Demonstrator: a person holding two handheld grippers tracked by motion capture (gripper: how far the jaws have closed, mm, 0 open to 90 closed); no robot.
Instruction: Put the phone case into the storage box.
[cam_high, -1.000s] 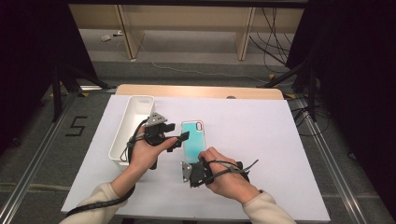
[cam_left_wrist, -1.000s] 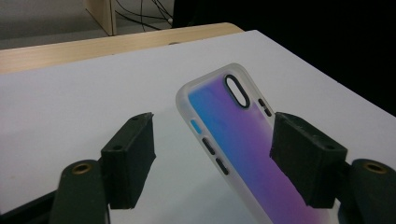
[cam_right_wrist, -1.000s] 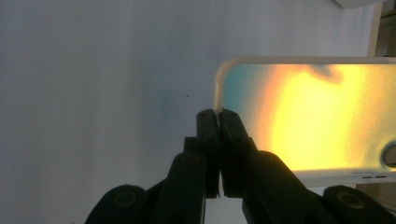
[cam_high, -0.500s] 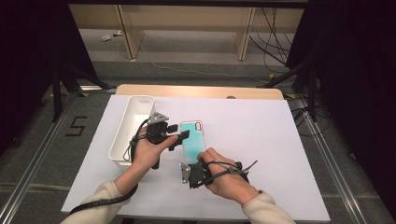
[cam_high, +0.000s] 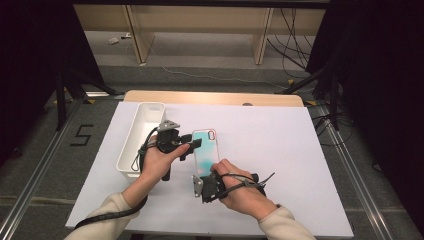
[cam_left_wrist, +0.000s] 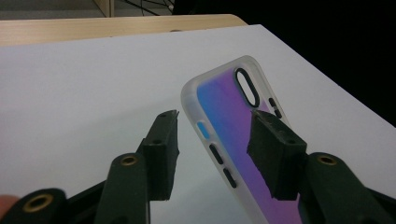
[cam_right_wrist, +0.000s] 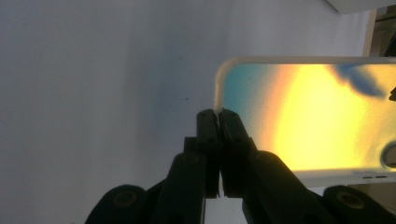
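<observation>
High view: I hold a gripper in each hand over the white desk (cam_high: 280, 150), and between them lies a phone case (cam_high: 205, 150), teal here, with its camera cut-out at the far end. My left gripper (cam_high: 192, 145) comes in from the case's left side, its grey three-cornered plate on top and its cable looping round my left hand (cam_high: 157, 162). Just beyond that hand, along the desk's left edge, stands a long white bin (cam_high: 140, 137). My right gripper (cam_high: 200, 184) sits at the near end of the case, with my right hand (cam_high: 245, 192) behind it. In the left gripper view my jaws stand apart around the case's long edge: the left one is over the bare desk beside the frosted rim, the right one is in front of the case's purple-blue back, just below the oval camera opening. Whether either jaw touches the case I cannot tell. In the right gripper view my jaws are pressed together, clamped on the rim at a rounded corner of the case, whose panel glows yellow and teal from this angle.
</observation>
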